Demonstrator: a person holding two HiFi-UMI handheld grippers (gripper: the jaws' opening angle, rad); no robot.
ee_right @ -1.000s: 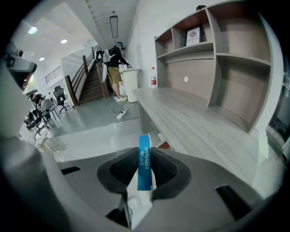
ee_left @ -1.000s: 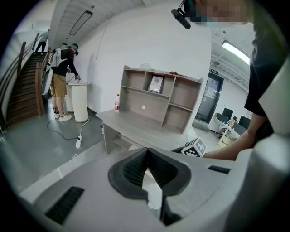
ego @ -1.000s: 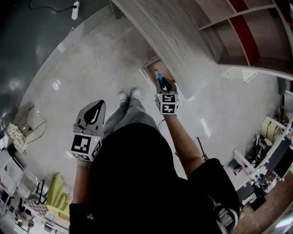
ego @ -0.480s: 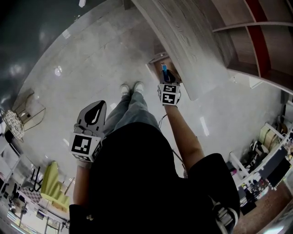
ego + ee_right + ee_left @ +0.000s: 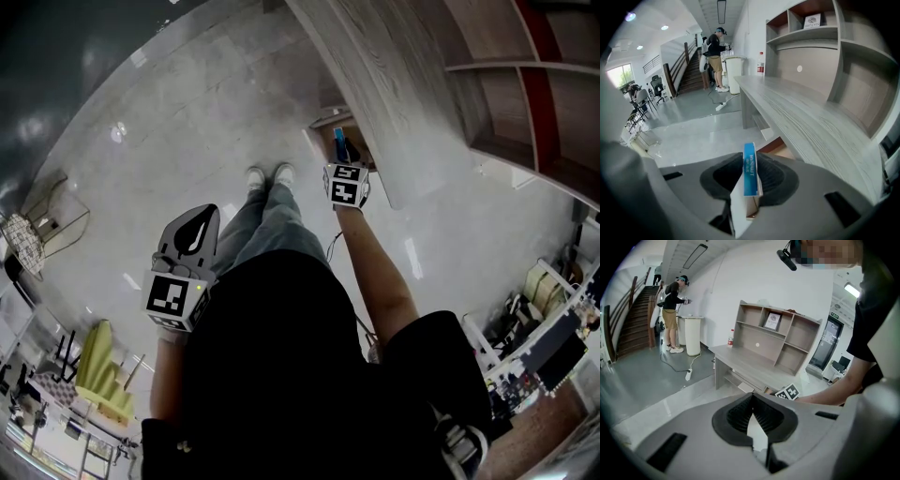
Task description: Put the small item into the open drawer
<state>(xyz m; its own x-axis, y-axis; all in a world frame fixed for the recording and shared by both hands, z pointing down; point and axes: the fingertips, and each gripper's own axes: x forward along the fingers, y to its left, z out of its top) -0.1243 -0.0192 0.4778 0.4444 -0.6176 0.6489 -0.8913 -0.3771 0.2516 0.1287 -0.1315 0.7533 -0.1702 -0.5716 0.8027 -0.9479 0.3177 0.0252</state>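
- Two tongs sit nearest us. The left tongs hang beside our dark top, jaws pressed together with nothing between them.
- Our right tongs are stretched forward and clamped on the small item, a blue-and-white box that stands upright between the jaws.
- From the head view we see the box held over the open drawer, not yet laid in it.
- Our shoes stand on the pale floor just left of the drawer.
- Above the drawer runs the grey wood-grain worktop, with a shelving unit rising from its back.
- Farthest off we see a bottle at the worktop's end, a white bin, a person beside it and a staircase.
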